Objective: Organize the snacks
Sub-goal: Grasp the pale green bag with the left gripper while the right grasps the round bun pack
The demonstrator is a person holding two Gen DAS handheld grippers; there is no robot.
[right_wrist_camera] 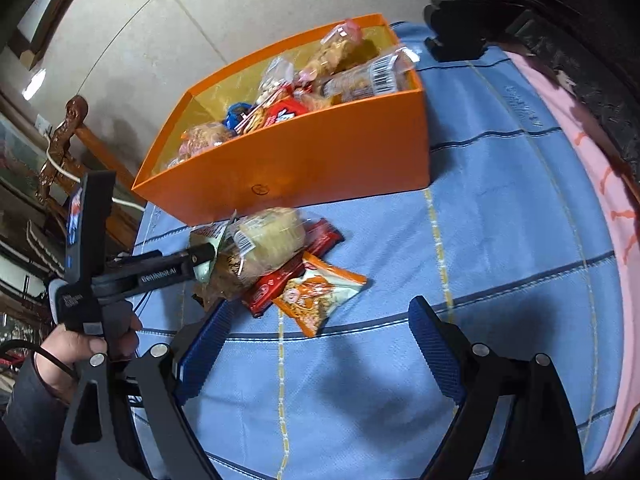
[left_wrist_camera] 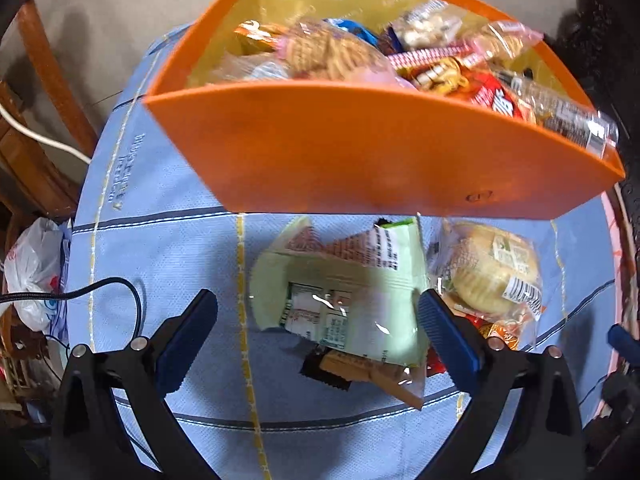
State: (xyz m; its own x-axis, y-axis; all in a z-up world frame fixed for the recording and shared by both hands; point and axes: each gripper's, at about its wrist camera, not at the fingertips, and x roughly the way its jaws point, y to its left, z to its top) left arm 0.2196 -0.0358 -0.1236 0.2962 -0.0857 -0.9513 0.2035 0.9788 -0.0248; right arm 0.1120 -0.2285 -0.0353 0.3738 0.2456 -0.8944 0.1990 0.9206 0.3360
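An orange box full of snack packets stands on the blue cloth. In front of it lies a small pile: a pale green packet, a clear-wrapped bun, a brown-black bar, a red bar and an orange-white packet. My left gripper is open, its fingers on either side of the green packet; it also shows in the right wrist view at the pile's left. My right gripper is open and empty, just short of the orange-white packet.
The blue cloth covers a round table with a pink edge at the right. A black cable lies on the cloth at the left. A white plastic bag and wooden furniture are beyond the left edge.
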